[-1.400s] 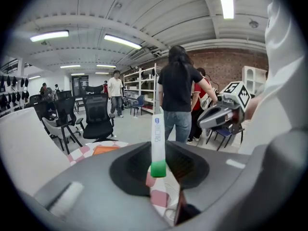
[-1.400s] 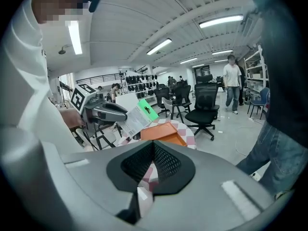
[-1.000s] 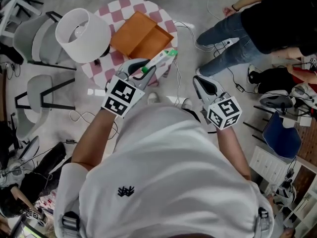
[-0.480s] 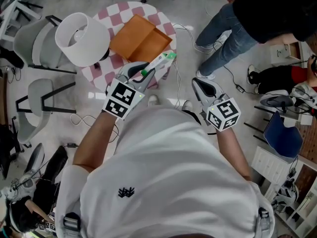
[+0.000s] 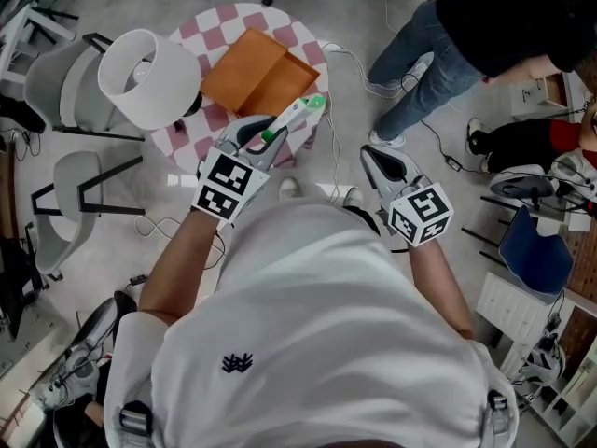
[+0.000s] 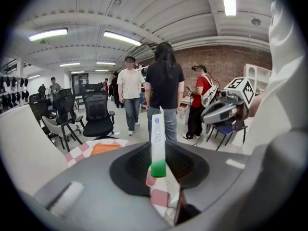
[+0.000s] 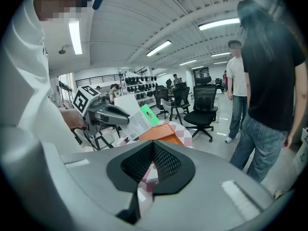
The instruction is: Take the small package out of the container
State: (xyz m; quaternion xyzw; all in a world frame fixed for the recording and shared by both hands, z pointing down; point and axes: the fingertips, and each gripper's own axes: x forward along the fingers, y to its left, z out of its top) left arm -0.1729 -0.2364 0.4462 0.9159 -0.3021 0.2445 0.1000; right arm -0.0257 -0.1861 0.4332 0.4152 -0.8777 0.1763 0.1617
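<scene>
**Asker:** Small package (image 6: 157, 141), where is it?

**Me:** I have it in my left gripper (image 5: 270, 136). The fingers (image 6: 127, 170) are pinched tight on one end of it. The rest of the white and green pack sticks out past them.

**Asker:** Is it in the container (image 5: 256, 71)?

**Me:** No. It is out of the container. From my head view it hangs at the container's near edge, with its green tip pointing at that edge. I cannot tell if the tip touches the edge.

**Asker:** What does the container look like?

**Me:** It is orange and flat, and it lies open. It sits on a round worktop (image 5: 229, 24) with pink and white squares.

**Asker:** And your other side?

**Me:** My right gripper (image 5: 375, 157) is on the near side of the container too, well off to the right of it. Its fingers (image 7: 139, 163) are pressed together with nothing in them.

**Asker:** What else is near the container?

**Me:** A white lamp shade (image 5: 149, 77) sits just to the left of it. A person (image 5: 485, 26) in a black top and blue jeans stands off to the right of it, on the floor.
</scene>
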